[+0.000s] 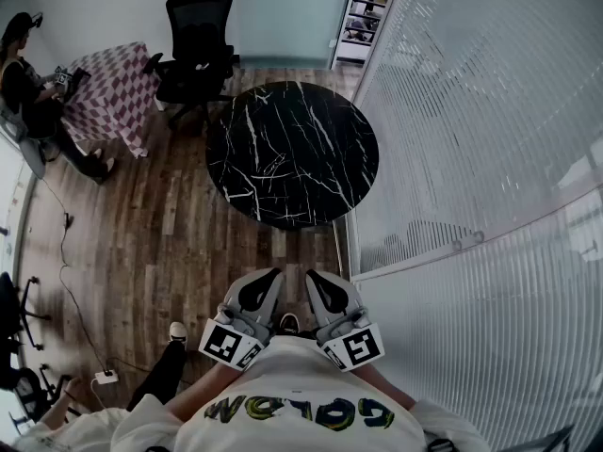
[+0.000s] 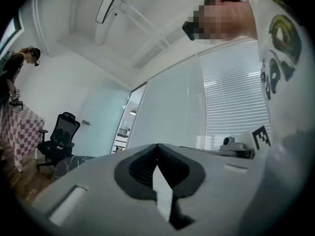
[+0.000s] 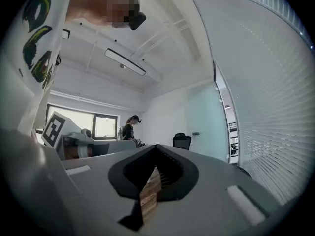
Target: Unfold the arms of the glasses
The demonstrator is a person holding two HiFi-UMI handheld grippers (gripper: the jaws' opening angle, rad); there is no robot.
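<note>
**Glasses job: nothing started yet**

Zero progress as far as I can see. I've got the left gripper [image 1: 268, 276] and right gripper [image 1: 317, 278] tucked in against my chest, side by side. Both have their jaws pressed fully together with nothing between them.

The round table [image 1: 320, 130] sits well ahead of them, a glossy black marble-look top with white veins. There's a thin pale outline on it that I think is the glasses [image 1: 274, 166], but it's too small to tell whether the arms are folded. So reaching, gripping and opening both arms is all left to do.

The grippers are smooth matte grey plastic with dark ribbed pads. The floor [image 1: 170, 243] is mixed-tone wood planks, and a slatted blind wall [image 1: 471, 111] runs down the right.
</note>
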